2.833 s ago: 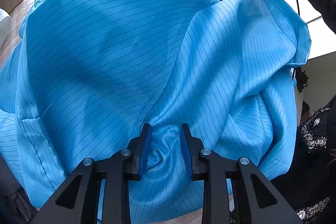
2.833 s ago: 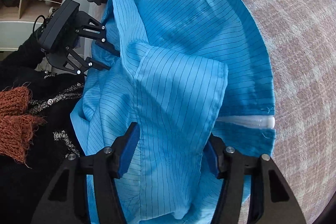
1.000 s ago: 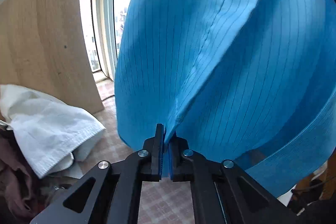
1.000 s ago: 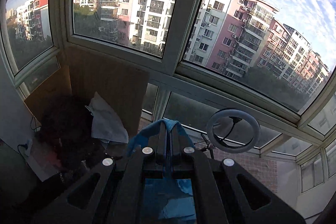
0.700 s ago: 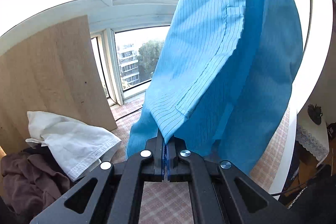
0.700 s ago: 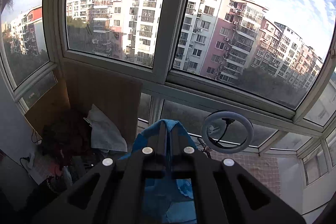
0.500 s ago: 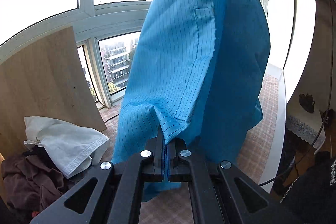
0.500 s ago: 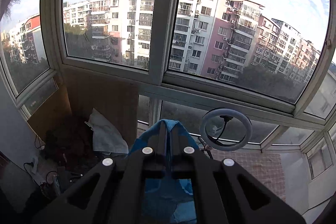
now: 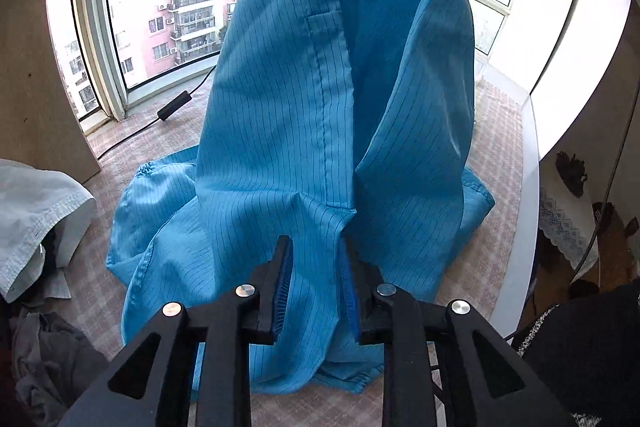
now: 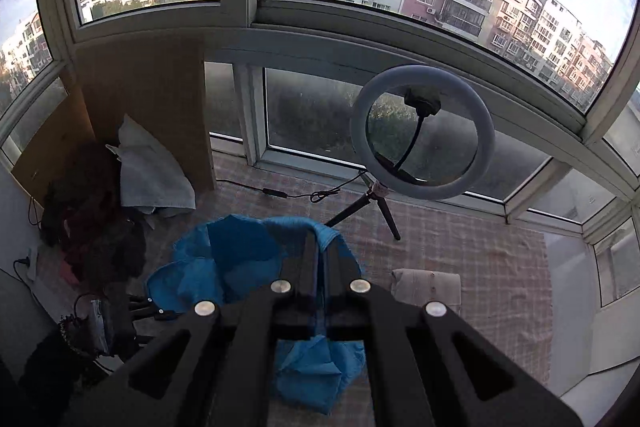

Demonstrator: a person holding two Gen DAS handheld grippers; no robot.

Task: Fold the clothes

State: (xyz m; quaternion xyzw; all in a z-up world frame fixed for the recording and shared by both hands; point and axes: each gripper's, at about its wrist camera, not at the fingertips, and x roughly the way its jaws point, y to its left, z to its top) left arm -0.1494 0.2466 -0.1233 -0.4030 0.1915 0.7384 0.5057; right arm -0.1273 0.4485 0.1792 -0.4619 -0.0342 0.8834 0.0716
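Item: blue striped garment (image 9: 304, 115), one piece, unfolded. It hangs in a long drape from above and pools at its lower end on the checked mat (image 9: 496, 131) that covers the bench. Long axis: near vertical, from my raised right tongs down to the mat.

Right tongs (image 10: 320, 251): jaws pressed together on a bunched edge of the garment; blue cloth shows on both sides of them. These tongs carry the weight from high up, looking out over the window and the ring light (image 10: 422, 143).

Left tongs (image 9: 316, 279): jaws parted, with a fold of the lower cloth lying in the gap. The blue pads do not press it, as far as I can see. The garment lies straight ahead of these tongs and touches them, a stitched hem corner just above the gap.

Nearer hand: my left, for the low end; my right already has the high end.

Judgement: whichever way the fold goes, it turns on that vertical line between a gripped top and a loose bottom.

Other stock: white cloth (image 9: 36, 215) at left, folded beige piece (image 10: 428, 285) on the mat, well apart.
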